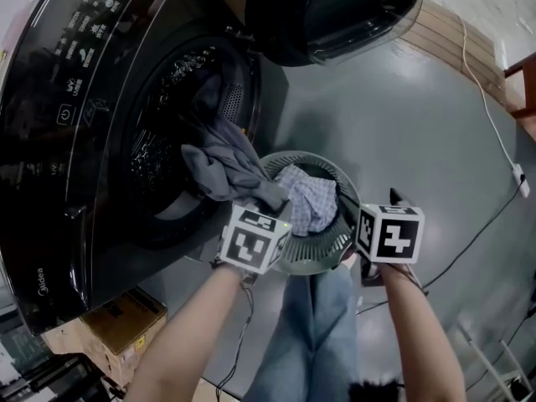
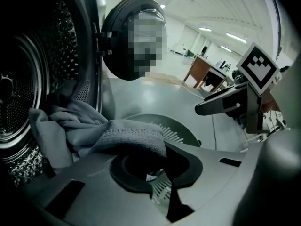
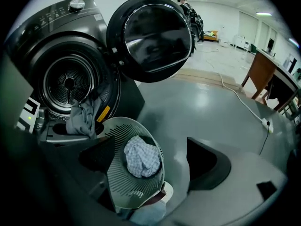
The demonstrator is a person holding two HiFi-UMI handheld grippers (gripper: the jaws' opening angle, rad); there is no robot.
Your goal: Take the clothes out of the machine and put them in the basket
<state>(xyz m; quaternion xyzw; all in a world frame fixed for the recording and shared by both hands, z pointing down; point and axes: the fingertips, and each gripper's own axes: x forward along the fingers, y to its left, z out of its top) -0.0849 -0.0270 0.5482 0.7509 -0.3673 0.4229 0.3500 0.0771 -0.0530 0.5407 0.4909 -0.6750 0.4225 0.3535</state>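
A grey garment (image 1: 222,162) stretches from the open drum (image 1: 159,157) of the dark washing machine toward the round slatted basket (image 1: 306,262). My left gripper (image 1: 270,201) is shut on the garment's end at the basket's near rim; in the left gripper view the folded hem (image 2: 136,138) lies pinched in the jaws. A blue-and-white checked cloth (image 1: 308,198) lies inside the basket. My right gripper (image 1: 368,206) hangs over the basket's right side, open and holding nothing. In the right gripper view the checked cloth (image 3: 141,158) shows in the gap of those wide jaws.
The machine's round door (image 1: 335,11) stands swung open above the basket. A cardboard box (image 1: 117,321) sits at the machine's front corner. A cable (image 1: 494,132) runs over the grey floor to a power strip (image 1: 521,178). The person's jeans (image 1: 314,333) are right behind the basket.
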